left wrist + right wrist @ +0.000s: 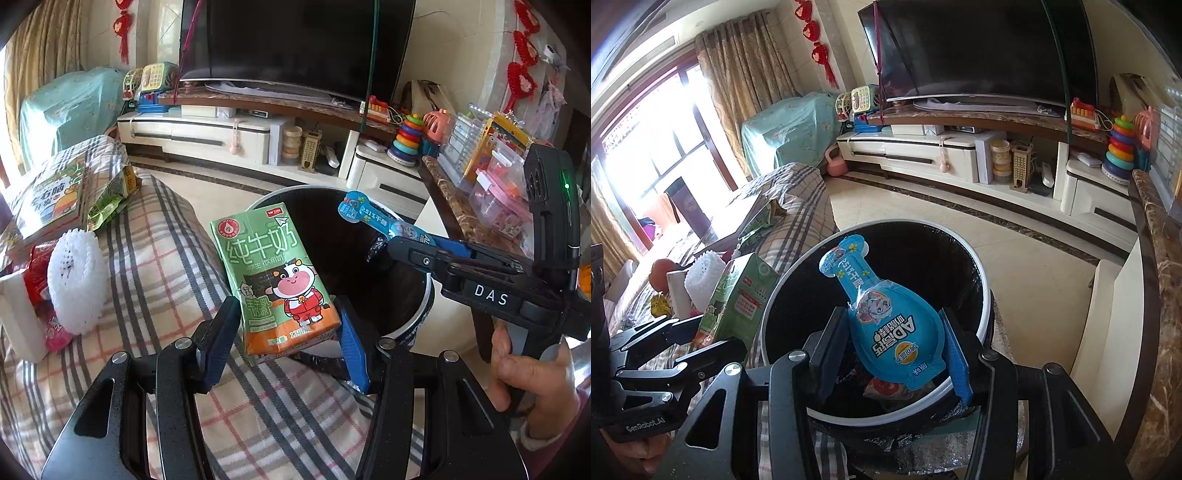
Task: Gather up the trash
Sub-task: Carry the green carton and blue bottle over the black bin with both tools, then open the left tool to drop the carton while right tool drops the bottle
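Milk carton (280, 280) sat clamped between the left gripper (288, 332) pads, just short of the black-lined bin (424, 295) rim ahead. Right gripper (894, 350) pinched a blue pouch (886, 317) directly over the bin's opening.

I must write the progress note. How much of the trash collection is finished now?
Done: some wrappers already lie in the bin. In hand: the left gripper holds the milk carton, the right gripper the blue pouch over the bin. Left: foam net and green bag on the sofa.
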{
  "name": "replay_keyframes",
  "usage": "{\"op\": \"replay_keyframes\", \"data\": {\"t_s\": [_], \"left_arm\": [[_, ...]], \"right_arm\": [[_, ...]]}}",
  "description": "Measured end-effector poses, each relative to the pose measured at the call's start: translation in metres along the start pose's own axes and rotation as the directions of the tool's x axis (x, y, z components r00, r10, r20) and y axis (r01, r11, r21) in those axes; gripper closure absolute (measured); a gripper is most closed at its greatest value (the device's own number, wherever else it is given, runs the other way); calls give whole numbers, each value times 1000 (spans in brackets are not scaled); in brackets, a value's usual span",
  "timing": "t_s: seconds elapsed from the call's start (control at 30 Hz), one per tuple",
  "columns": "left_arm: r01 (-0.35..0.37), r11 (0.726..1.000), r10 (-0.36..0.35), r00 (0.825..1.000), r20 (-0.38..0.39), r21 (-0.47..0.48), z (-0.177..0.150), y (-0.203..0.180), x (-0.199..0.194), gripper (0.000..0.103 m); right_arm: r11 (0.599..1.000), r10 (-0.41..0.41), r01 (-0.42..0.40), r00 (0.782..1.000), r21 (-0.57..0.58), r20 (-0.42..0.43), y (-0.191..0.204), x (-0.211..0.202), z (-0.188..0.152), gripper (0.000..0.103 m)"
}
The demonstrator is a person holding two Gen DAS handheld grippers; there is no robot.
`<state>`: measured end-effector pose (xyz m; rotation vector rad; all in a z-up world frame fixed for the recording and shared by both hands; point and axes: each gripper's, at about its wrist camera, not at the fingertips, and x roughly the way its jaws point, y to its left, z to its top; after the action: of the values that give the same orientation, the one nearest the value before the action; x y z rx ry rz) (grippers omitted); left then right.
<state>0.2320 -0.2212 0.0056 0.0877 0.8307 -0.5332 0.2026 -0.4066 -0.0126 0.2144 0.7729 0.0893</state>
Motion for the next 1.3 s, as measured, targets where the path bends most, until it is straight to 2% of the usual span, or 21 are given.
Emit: {"op": "replay_keyframes", "data": {"t_s": [0.83, 0.9, 0.93, 0.97, 1.0, 1.13, 1.23, 1.3], "left_arm": [[4, 999, -3, 1000, -31, 32, 16, -9, 20, 51], [1, 999, 0, 1000, -30, 34, 16, -10, 19, 49], [1, 999, 0, 1000, -29, 33, 16, -9, 19, 45], [0, 1000, 1, 1000, -26, 30, 15, -9, 18, 38], [-3, 1000, 4, 1000, -19, 26, 14, -8, 16, 36], [-5, 1000, 5, 1000, -2, 8, 7, -4, 6, 34], [-10, 1000, 10, 1000, 7, -20, -4, 2, -2, 30], [-13, 999, 14, 1000, 7, -45, -13, 8, -7, 29]], "right_arm": [[1000, -17, 17, 1000, 0, -18, -7, 12, 13, 52], [1000, -13, 13, 1000, 2, -20, -7, 12, 13, 51], [1000, -7, 7, 1000, 4, -19, -8, 12, 13, 51], [1000, -1, 1, 1000, 8, -21, -9, 12, 13, 48], [1000, 3, -2, 1000, 12, -23, -9, 12, 13, 46], [1000, 9, -8, 1000, 25, -11, -9, 7, 11, 42], [999, 21, -21, 1000, 27, -6, -5, 3, 7, 35], [999, 30, -30, 1000, 25, -3, 0, 0, 3, 24]]}}
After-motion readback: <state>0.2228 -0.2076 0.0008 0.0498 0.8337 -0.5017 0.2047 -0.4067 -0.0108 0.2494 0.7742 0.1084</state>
